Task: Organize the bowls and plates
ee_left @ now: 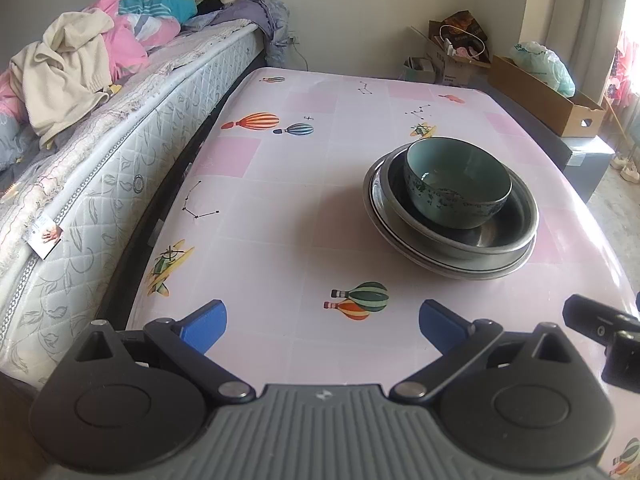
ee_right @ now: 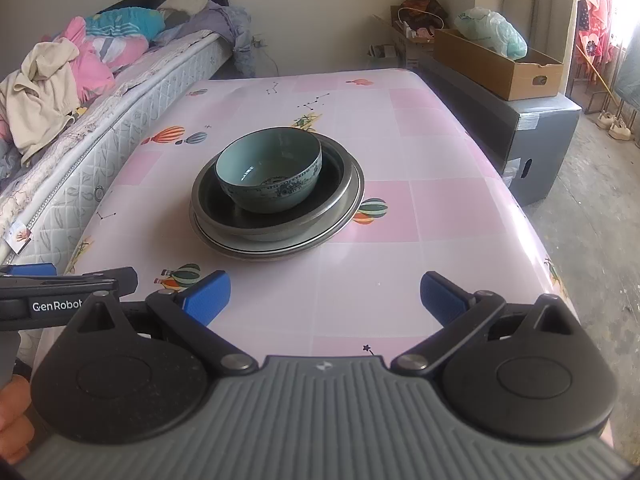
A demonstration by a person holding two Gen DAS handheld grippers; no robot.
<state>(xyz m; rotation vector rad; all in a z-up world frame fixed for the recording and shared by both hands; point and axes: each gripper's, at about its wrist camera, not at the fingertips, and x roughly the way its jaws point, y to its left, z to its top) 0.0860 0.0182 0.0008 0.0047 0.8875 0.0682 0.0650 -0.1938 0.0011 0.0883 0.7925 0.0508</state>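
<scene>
A teal bowl (ee_left: 458,182) sits upright inside a dark metal basin (ee_left: 500,232), which rests on a wider plate (ee_left: 472,270); the three form one stack on the pink worktop (ee_left: 280,208), toward its middle and nearer its right edge in the left wrist view. In the right wrist view the same stack stands ahead and a little left of centre, the bowl (ee_right: 269,170) pushed toward the back left of the basin (ee_right: 320,208), with the plate (ee_right: 256,250) showing below as a pale rim. The left gripper (ee_left: 322,322) hangs over the near part of the worktop with its blue fingers spread wide, holding nothing, well apart from the stack. The right gripper (ee_right: 325,294) is likewise spread and empty, short of the stack. A bed (ee_left: 100,160) heaped with clothes runs along the worktop's left side, and a cardboard box (ee_right: 496,64) lies on a dark case beyond the right edge.
</scene>
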